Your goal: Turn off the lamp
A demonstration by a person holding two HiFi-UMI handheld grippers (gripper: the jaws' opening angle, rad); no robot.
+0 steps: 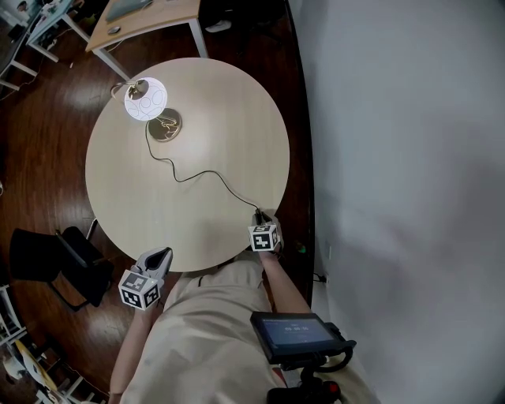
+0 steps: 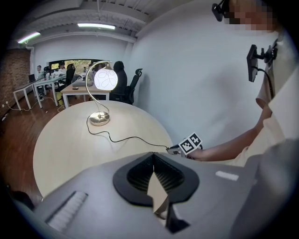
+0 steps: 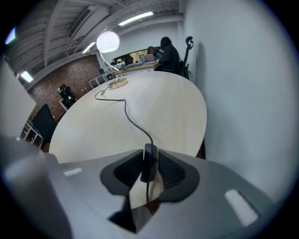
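Observation:
The lamp (image 1: 146, 99) is lit; its white globe shade hangs on a curved brass stem over a brass base (image 1: 165, 125) at the far left of the round table (image 1: 229, 95). A black cord (image 1: 197, 175) runs from the base to an inline switch (image 3: 150, 161) at the table's near right edge. My right gripper (image 1: 260, 217) points steeply down there, and its jaws hold the switch between the pads. My left gripper (image 1: 162, 254) hovers by the near left edge, shut and empty. The left gripper view shows the glowing lamp (image 2: 105, 80) across the table.
A grey wall (image 1: 410, 158) stands close along the table's right side. A black chair (image 1: 55, 260) sits at the near left, a wooden desk (image 1: 146, 16) beyond the table. A black screen device (image 1: 296, 335) hangs at the person's chest. Dark wood floor surrounds the table.

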